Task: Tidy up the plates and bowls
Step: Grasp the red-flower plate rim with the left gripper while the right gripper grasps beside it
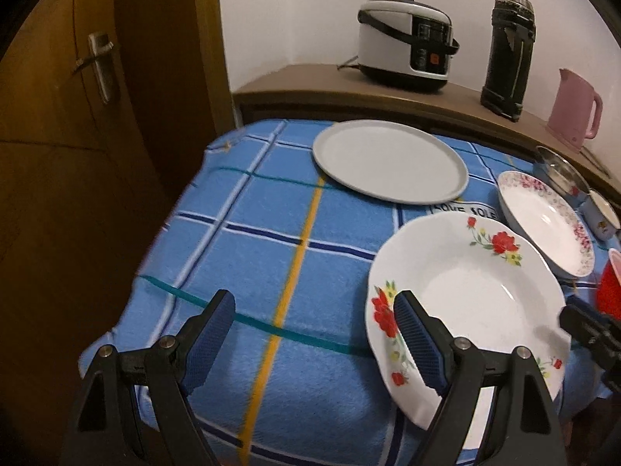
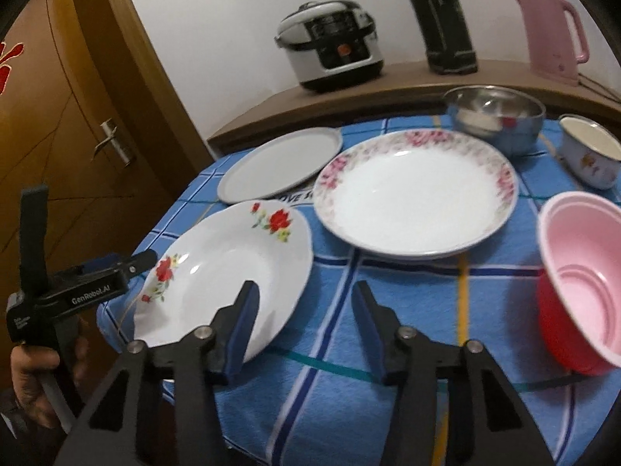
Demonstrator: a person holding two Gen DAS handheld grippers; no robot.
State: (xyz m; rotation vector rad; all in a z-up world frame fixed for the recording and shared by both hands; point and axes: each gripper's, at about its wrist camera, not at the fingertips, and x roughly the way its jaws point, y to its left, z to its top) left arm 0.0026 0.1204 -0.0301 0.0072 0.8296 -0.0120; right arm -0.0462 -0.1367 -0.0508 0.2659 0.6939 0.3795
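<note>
Beside the red-flowered plate (image 1: 469, 295), left claw (image 1: 314, 343) and right claw (image 2: 306, 330), both wide open, empty.

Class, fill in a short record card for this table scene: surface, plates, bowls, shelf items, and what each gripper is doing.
Surface: blue checked tablecloth
Plates: grey plate; red-rose plate; pink-floral plate
Bowls: steel bowl; small enamel bowl; red bowl with pink inside
Shelf items: rice cooker; dark flask; pink kettle
Left gripper: open, holding nothing, one finger over the red-rose plate's rim
Right gripper: open, holding nothing
</note>
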